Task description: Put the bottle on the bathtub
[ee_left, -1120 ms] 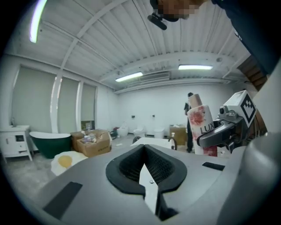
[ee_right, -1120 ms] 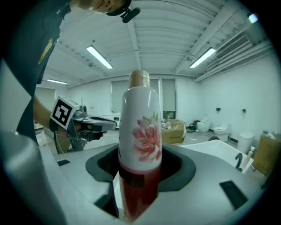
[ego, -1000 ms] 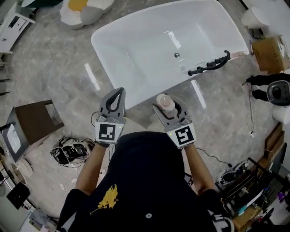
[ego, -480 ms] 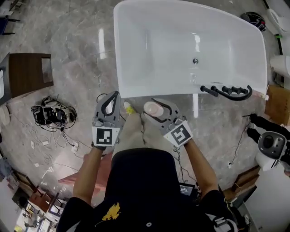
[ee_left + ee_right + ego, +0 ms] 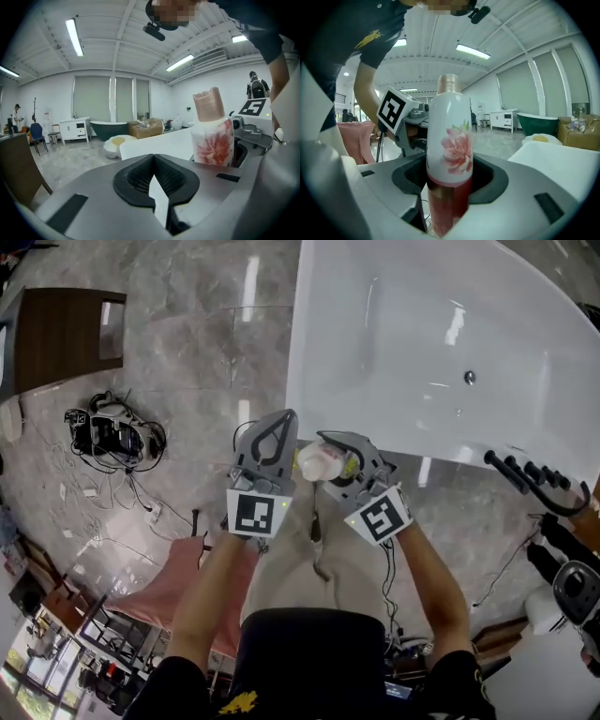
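My right gripper (image 5: pixel 330 457) is shut on a white bottle (image 5: pixel 449 154) with a pink flower print, a pink cap and a red lower part. The bottle (image 5: pixel 319 461) stands upright between the jaws, just short of the white bathtub (image 5: pixel 394 306), near its close rim. In the left gripper view the same bottle (image 5: pixel 212 133) shows to the right with the tub rim (image 5: pixel 154 144) behind it. My left gripper (image 5: pixel 273 439) sits beside the right one, shut with nothing in it (image 5: pixel 157 199).
A black faucet (image 5: pixel 530 482) curves over the tub's right end, and a drain (image 5: pixel 470 378) sits in its floor. A tangle of cables (image 5: pixel 114 432), a dark wooden cabinet (image 5: pixel 61 334) and a pink cloth (image 5: pixel 164 587) lie on the marble floor to the left.
The view has swung, so the tub now lies further right and closer. Both grippers have moved up toward the tub's near rim, the bottle still held in the right one.
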{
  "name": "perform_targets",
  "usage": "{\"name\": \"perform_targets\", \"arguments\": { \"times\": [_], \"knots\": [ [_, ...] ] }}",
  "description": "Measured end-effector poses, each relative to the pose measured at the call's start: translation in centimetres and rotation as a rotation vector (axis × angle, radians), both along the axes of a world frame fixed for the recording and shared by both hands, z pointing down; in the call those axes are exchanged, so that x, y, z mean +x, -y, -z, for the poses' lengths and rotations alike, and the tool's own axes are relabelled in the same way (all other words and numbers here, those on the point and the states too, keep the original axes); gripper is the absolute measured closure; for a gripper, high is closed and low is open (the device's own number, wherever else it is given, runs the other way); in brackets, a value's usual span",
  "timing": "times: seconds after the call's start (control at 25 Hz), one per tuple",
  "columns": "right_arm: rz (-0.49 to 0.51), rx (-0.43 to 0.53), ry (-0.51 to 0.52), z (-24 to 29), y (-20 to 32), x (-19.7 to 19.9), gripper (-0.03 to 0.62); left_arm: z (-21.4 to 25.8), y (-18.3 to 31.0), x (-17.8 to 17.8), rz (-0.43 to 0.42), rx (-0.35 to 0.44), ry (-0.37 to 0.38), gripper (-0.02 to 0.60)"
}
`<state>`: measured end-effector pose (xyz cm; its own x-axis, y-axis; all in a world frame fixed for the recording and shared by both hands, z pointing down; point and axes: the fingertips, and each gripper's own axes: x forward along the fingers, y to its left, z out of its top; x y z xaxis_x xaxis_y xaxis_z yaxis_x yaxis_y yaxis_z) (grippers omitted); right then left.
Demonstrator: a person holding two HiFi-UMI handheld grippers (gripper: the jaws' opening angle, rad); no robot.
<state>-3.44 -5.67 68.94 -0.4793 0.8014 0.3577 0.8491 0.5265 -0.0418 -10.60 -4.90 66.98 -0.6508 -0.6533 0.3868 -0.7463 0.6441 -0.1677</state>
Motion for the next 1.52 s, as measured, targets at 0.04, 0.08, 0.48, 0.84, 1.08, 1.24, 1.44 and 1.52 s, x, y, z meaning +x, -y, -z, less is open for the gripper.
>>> {"name": "perform_targets", "arguments": {
  "times": [0.04, 0.08, 0.48, 0.84, 1.08, 1.24, 1.44, 1.52],
  "knots": [
    [0.010, -0.003, 0.006, -1.1, -0.6, -0.2, 0.370, -1.0, -0.2, -0.2, 0.002, 0.004, -0.008, 0.565],
    [0.018, -0.010, 0.009, -2.0, -1.1, -0.5, 0.370, -1.8, -0.3, -0.5, 0.003, 0.008, -0.016, 0.565],
    [0.095, 0.043, 0.013, -8.4, -3.6, -1.0, 0.370, -6.4, 0.5, -0.5, -0.004, 0.035, -0.080, 0.565],
    [0.087, 0.080, 0.016, -9.4, -3.5, -1.8, 0.368, -7.5, -0.3, -2.0, 0.026, 0.063, -0.078, 0.565],
    [0.098, 0.097, 0.023, -9.8, -3.9, -1.7, 0.364, -8.3, -1.0, -2.5, 0.037, 0.060, -0.084, 0.565],
    [0.104, 0.105, 0.019, -9.9, -4.1, -1.5, 0.362, -8.5, -1.2, -2.5, 0.036, 0.064, -0.076, 0.565],
    [0.072, 0.096, 0.005, -10.0, -3.8, -1.8, 0.320, -8.8, -1.3, -2.3, 0.045, 0.069, -0.085, 0.565],
    [0.069, 0.093, 0.003, -9.9, -3.7, -1.9, 0.315, -8.9, -1.4, -2.2, 0.050, 0.074, -0.088, 0.565]
  ]
}}
